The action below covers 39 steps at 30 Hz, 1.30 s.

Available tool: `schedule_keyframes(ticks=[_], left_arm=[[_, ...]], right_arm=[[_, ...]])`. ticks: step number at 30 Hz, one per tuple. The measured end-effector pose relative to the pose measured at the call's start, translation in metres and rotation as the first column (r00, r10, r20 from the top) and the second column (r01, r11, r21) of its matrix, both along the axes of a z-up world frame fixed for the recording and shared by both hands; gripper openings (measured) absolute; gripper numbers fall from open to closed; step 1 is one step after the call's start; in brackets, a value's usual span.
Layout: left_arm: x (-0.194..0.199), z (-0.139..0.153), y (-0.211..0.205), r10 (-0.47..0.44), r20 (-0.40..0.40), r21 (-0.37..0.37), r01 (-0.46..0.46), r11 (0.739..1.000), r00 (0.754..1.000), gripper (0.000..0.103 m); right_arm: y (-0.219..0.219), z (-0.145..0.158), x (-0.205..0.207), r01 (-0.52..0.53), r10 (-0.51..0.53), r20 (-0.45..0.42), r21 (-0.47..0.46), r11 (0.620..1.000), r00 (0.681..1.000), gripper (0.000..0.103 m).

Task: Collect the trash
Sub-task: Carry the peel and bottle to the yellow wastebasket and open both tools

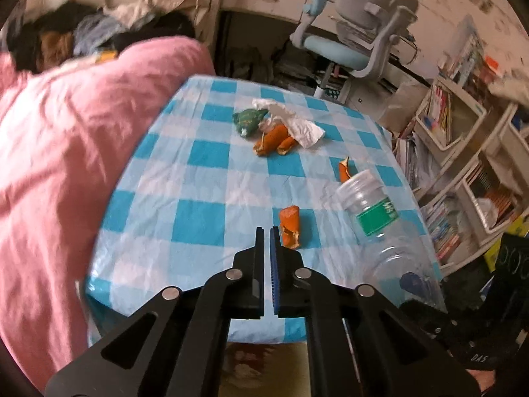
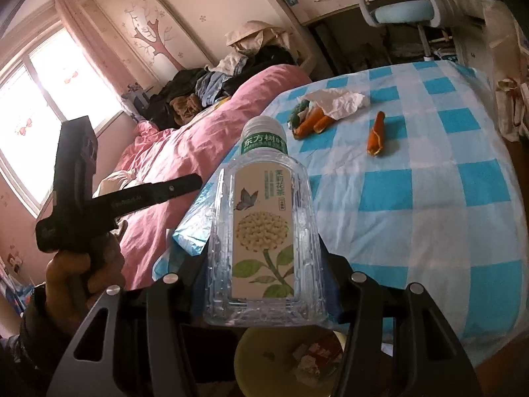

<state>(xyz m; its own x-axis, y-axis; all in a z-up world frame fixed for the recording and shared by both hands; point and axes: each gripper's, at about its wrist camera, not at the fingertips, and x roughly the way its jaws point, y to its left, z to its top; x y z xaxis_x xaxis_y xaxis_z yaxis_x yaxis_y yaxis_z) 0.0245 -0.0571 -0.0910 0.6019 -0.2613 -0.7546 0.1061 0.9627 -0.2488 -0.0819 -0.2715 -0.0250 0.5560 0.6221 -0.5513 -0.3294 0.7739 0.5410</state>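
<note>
My left gripper (image 1: 267, 231) is shut with nothing between its fingers, hovering over the near part of the blue checked tablecloth (image 1: 185, 198). An orange peel (image 1: 290, 228) lies just to its right. A smaller peel (image 1: 344, 170) lies farther off. At the back sit more peels (image 1: 272, 140), a crumpled white tissue (image 1: 294, 122) and a green wrapper (image 1: 248, 120). My right gripper (image 2: 264, 264) is shut on a clear plastic tea bottle (image 2: 264, 225), cap pointing away, held above the table's near edge. The bottle (image 1: 373, 211) also shows in the left wrist view.
A yellowish bin (image 2: 281, 357) holding scraps stands below the bottle. A pink duvet (image 1: 66, 132) on a bed borders the table's left side. A blue desk chair (image 1: 347, 46) and crowded shelves (image 1: 463, 152) stand beyond. A hand (image 2: 82, 271) holds the left gripper.
</note>
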Motion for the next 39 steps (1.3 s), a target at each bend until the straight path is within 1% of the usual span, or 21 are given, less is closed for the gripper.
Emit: schedule_keyframes(ticks=[2, 4, 6, 8, 9, 11, 13, 14, 15, 16, 17, 18, 20, 24, 26, 28, 32, 33, 35, 38, 39], left_arm=[[0.008, -0.010, -0.001, 0.006, -0.036, -0.033, -0.008, 0.999, 0.999, 0.005], [0.020, -0.020, -0.010, 0.004, -0.059, -0.031, -0.005, 0.999, 0.998, 0.016], [0.033, -0.028, -0.021, 0.014, -0.062, 0.014, -0.013, 1.000, 0.998, 0.045], [0.045, -0.036, -0.032, 0.022, -0.062, 0.069, -0.017, 0.997, 0.998, 0.052], [0.053, -0.043, -0.039, 0.025, -0.076, 0.093, -0.018, 0.996, 0.997, 0.053], [0.063, -0.052, -0.046, 0.026, -0.099, 0.105, -0.015, 0.994, 0.995, 0.055], [0.071, -0.065, -0.055, 0.033, -0.126, 0.160, -0.012, 0.987, 0.991, 0.055], [0.073, -0.072, -0.059, 0.030, -0.139, 0.188, -0.004, 0.982, 0.990, 0.052], [0.073, -0.075, -0.062, 0.032, -0.121, 0.216, -0.005, 0.976, 0.992, 0.039], [0.072, -0.076, -0.064, 0.021, -0.109, 0.238, 0.006, 0.971, 0.994, 0.022], [0.071, -0.075, -0.065, 0.002, -0.111, 0.239, 0.025, 0.971, 0.994, 0.019], [0.070, -0.073, -0.062, -0.006, -0.120, 0.202, 0.030, 0.979, 0.993, 0.017], [0.063, -0.062, -0.049, 0.020, -0.106, 0.164, -0.002, 0.986, 0.994, 0.017], [0.026, -0.024, -0.012, 0.077, -0.057, 0.065, -0.073, 0.995, 0.995, 0.017], [0.007, -0.010, -0.002, 0.082, -0.031, 0.049, -0.080, 0.996, 0.996, 0.017], [-0.019, -0.003, 0.006, 0.079, -0.020, 0.052, -0.078, 0.996, 0.997, 0.017], [-0.060, -0.012, 0.009, 0.072, -0.049, 0.068, -0.068, 0.995, 0.996, 0.017], [-0.070, -0.015, 0.009, 0.070, -0.058, 0.073, -0.065, 0.995, 0.996, 0.017], [-0.085, -0.022, 0.007, 0.069, -0.083, 0.077, -0.062, 0.995, 0.994, 0.017], [-0.104, -0.036, 0.004, 0.074, -0.134, 0.099, -0.061, 0.993, 0.988, 0.017], [-0.110, -0.046, 0.000, 0.072, -0.175, 0.109, -0.054, 0.993, 0.982, 0.017]], right_arm=[[-0.004, 0.002, -0.002, 0.023, -0.023, 0.010, 0.012, 1.000, 1.000, 0.054], [-0.008, 0.002, -0.005, 0.042, -0.042, 0.016, 0.014, 0.999, 0.999, 0.054], [-0.013, 0.001, -0.006, 0.059, -0.059, 0.015, 0.021, 0.998, 0.998, 0.054], [-0.018, -0.001, -0.006, 0.074, -0.074, 0.011, 0.023, 0.997, 0.997, 0.055], [-0.021, -0.002, -0.005, 0.080, -0.081, 0.007, 0.025, 0.996, 0.997, 0.054], [-0.026, -0.004, -0.004, 0.094, -0.094, 0.000, 0.030, 0.995, 0.996, 0.055], [-0.029, -0.004, -0.003, 0.101, -0.101, -0.003, 0.037, 0.994, 0.995, 0.054], [-0.029, -0.004, -0.003, 0.100, -0.099, -0.004, 0.039, 0.994, 0.995, 0.054], [-0.028, -0.003, -0.003, 0.096, -0.096, -0.003, 0.039, 0.995, 0.995, 0.054], [-0.027, -0.003, -0.002, 0.090, -0.090, -0.001, 0.039, 0.995, 0.996, 0.054], [-0.025, -0.002, -0.002, 0.084, -0.084, -0.001, 0.040, 0.996, 0.996, 0.054], [-0.024, -0.002, -0.003, 0.082, -0.082, 0.000, 0.041, 0.996, 0.997, 0.054], [-0.020, -0.001, -0.004, 0.071, -0.072, 0.001, 0.045, 0.996, 0.997, 0.054], [-0.004, -0.003, -0.015, 0.027, -0.027, -0.005, 0.050, 0.998, 1.000, 0.054], [0.009, -0.008, -0.026, -0.016, 0.016, -0.012, 0.036, 0.999, 1.000, 0.055], [0.025, -0.015, -0.039, -0.069, 0.069, -0.029, 0.010, 0.998, 0.997, 0.055], [0.048, -0.028, -0.060, -0.161, 0.157, -0.078, -0.053, 0.985, 0.985, 0.055], [0.053, -0.032, -0.063, -0.186, 0.179, -0.100, -0.064, 0.981, 0.979, 0.055], [0.063, -0.044, -0.071, -0.236, 0.217, -0.155, -0.117, 0.965, 0.964, 0.055], [0.063, -0.058, -0.075, -0.258, 0.216, -0.230, -0.171, 0.951, 0.949, 0.057], [0.060, -0.060, -0.076, -0.249, 0.203, -0.241, -0.182, 0.951, 0.949, 0.058]])
